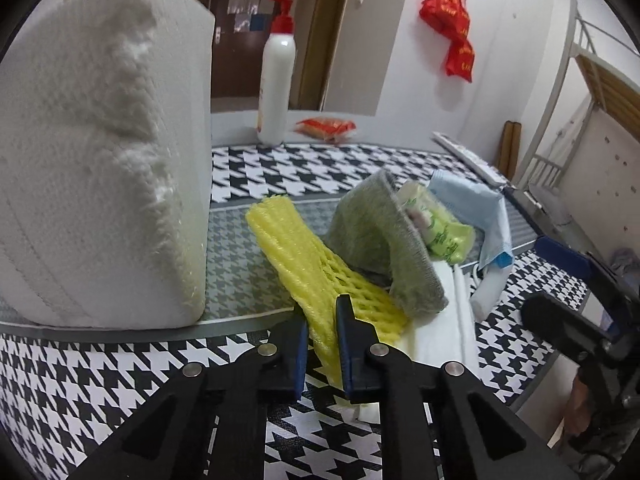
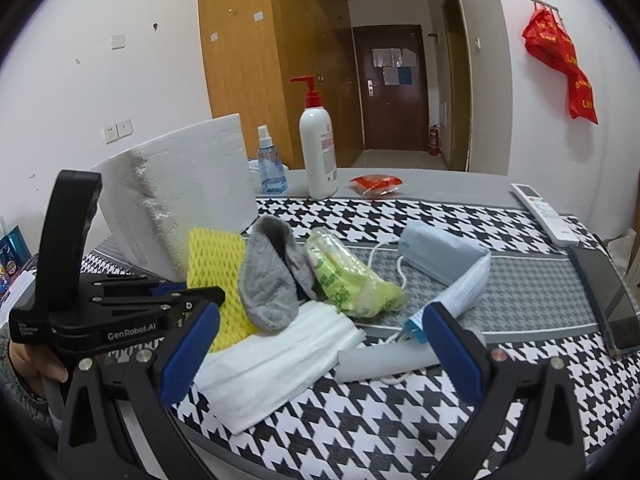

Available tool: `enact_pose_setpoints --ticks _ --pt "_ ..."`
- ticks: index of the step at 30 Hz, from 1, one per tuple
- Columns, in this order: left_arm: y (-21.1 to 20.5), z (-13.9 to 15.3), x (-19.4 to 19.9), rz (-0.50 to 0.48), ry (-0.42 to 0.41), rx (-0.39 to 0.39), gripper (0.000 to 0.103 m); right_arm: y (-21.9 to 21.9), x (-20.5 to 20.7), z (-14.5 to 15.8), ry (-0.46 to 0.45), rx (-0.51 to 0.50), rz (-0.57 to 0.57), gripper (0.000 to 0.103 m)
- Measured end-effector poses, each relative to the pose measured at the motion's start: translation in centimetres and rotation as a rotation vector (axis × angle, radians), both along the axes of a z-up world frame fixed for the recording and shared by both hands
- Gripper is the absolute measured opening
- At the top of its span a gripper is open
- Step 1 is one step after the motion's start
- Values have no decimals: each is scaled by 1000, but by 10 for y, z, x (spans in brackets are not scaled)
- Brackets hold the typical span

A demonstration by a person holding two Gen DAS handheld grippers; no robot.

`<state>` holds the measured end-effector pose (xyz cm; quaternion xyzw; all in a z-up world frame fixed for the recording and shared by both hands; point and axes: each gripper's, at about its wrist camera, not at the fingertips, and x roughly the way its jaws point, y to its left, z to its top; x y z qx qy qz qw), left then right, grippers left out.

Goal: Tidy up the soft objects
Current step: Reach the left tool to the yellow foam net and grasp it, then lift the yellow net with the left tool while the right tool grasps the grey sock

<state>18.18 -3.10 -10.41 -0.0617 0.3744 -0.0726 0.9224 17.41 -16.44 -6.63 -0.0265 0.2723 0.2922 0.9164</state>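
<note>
My left gripper (image 1: pixel 322 312) is shut on the near end of a yellow foam net (image 1: pixel 308 264), which lies on the houndstooth cloth. A grey sock (image 1: pixel 380 240) leans over the net, with a green plastic packet (image 1: pixel 440 232) and a blue face mask (image 1: pixel 480 208) behind it. A white folded cloth (image 1: pixel 440 320) lies under them. In the right wrist view the net (image 2: pixel 216 276), sock (image 2: pixel 268 276), packet (image 2: pixel 348 280), mask (image 2: pixel 444 256) and white cloth (image 2: pixel 280 364) form one pile. My right gripper (image 2: pixel 320 344) is open and empty, over the white cloth's near side. The left gripper (image 2: pixel 212 296) shows at the left.
A big white tissue block (image 1: pixel 100 160) stands left of the pile, also in the right wrist view (image 2: pixel 180 196). A white pump bottle (image 2: pixel 318 144), a blue spray bottle (image 2: pixel 271 168) and a red packet (image 2: pixel 374 184) stand at the back. A remote (image 2: pixel 544 212) and a phone (image 2: pixel 608 300) lie right.
</note>
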Motion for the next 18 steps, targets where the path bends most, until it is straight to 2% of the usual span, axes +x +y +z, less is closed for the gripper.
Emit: enact_pose_setpoints --ticks 11,18 --pt "12 23 -30 -5 -107 29 10 26 1 3 4 -39 36 103" --pt "26 27 -54 -17 -133 33 10 47 3 6 10 -84 67 103"
